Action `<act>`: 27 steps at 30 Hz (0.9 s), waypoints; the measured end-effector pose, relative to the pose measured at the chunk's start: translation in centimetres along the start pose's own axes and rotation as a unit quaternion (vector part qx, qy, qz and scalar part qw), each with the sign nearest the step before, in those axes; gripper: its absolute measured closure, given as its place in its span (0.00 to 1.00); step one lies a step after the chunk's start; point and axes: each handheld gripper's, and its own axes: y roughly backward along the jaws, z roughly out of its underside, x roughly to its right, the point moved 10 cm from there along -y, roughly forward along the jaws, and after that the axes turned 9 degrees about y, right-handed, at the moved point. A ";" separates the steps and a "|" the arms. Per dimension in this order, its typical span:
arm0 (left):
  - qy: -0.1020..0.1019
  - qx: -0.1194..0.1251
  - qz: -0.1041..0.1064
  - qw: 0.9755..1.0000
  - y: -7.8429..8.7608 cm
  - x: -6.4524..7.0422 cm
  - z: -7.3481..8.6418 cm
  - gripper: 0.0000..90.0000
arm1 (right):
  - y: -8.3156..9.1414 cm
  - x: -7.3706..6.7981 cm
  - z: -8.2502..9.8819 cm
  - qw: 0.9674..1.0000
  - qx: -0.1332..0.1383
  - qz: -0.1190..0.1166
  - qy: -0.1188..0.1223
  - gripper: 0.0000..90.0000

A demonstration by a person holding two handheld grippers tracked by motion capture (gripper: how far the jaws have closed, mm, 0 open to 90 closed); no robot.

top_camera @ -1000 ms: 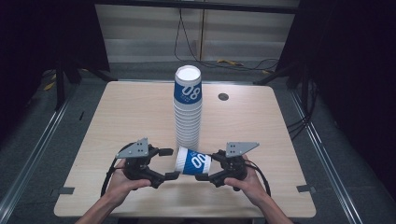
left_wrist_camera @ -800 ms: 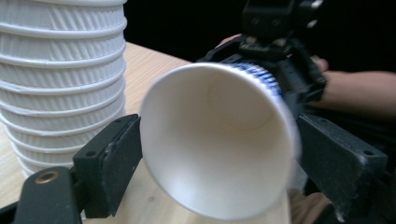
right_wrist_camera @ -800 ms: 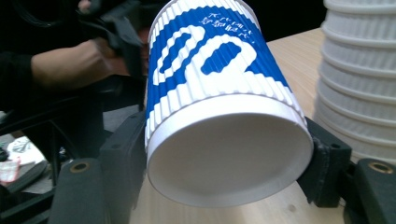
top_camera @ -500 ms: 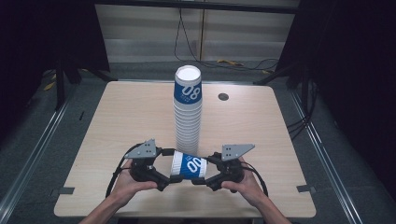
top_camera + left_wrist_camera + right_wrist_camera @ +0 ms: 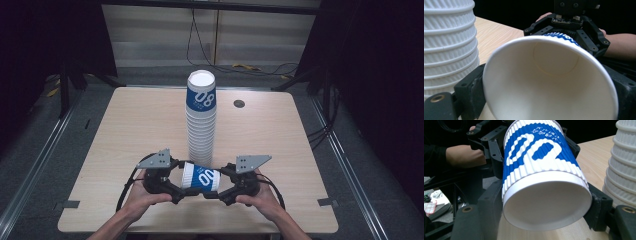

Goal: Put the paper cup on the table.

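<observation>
Both tools, left tool point(image 5: 181, 189) and right tool point(image 5: 216, 189), clamp a sideways cup point(image 5: 200, 177).

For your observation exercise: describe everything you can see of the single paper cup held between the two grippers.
The paper cup is ribbed, blue with white markings, plain white inside and empty. It lies on its side just above the table, in front of the cup stack. The left hand-held gripper clamps its open rim end; the right hand-held gripper clamps its base end.

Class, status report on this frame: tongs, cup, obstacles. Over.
Left tongs grip the cup at its rim end, right tongs shut on its base end. Cup held sideways. Cup stack stands close behind it.
</observation>
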 end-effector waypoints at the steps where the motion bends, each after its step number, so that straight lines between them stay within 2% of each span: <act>1: 0.001 -0.001 0.001 1.000 -0.1 -0.1 0.1 0.10 | 0.1 0.1 0.1 1.000 -0.002 0.001 0.001 0.32; 2: 0.005 -0.005 -0.003 1.000 -0.2 -0.2 0.3 0.10 | 0.1 0.0 0.2 1.000 -0.005 0.001 -0.002 0.32; 5: 0.001 -0.010 0.005 1.000 0.0 -0.1 0.3 0.12 | -0.1 0.0 0.3 1.000 -0.008 0.001 0.003 0.32; 9: -0.004 -0.016 0.016 1.000 0.6 0.2 0.1 0.17 | -0.1 -0.1 0.4 1.000 -0.008 -0.007 -0.018 0.30; 10: -0.006 -0.015 0.013 1.000 0.6 0.3 0.0 0.19 | -0.1 -0.1 0.4 1.000 -0.011 -0.007 -0.023 0.26; 11: -0.007 -0.015 0.020 1.000 0.6 0.4 0.0 0.21 | -0.2 -0.1 0.5 1.000 -0.018 -0.003 -0.024 0.25; 17: -0.013 -0.018 0.009 1.000 0.8 0.2 0.1 0.21 | -0.5 0.0 0.9 0.999 -0.039 0.006 -0.015 0.22; 20: -0.006 -0.012 0.004 1.000 1.0 0.0 -0.2 0.21 | -0.6 0.2 1.2 0.999 -0.049 0.015 -0.017 0.16; 24: 0.001 -0.018 -0.001 1.000 1.1 -0.1 -0.2 0.21 | -0.4 0.6 1.5 0.998 -0.052 0.026 -0.019 0.16; 27: -0.007 -0.024 -0.006 1.000 1.1 -0.1 -0.3 0.21 | -0.3 0.7 1.7 0.998 -0.060 0.031 -0.017 0.16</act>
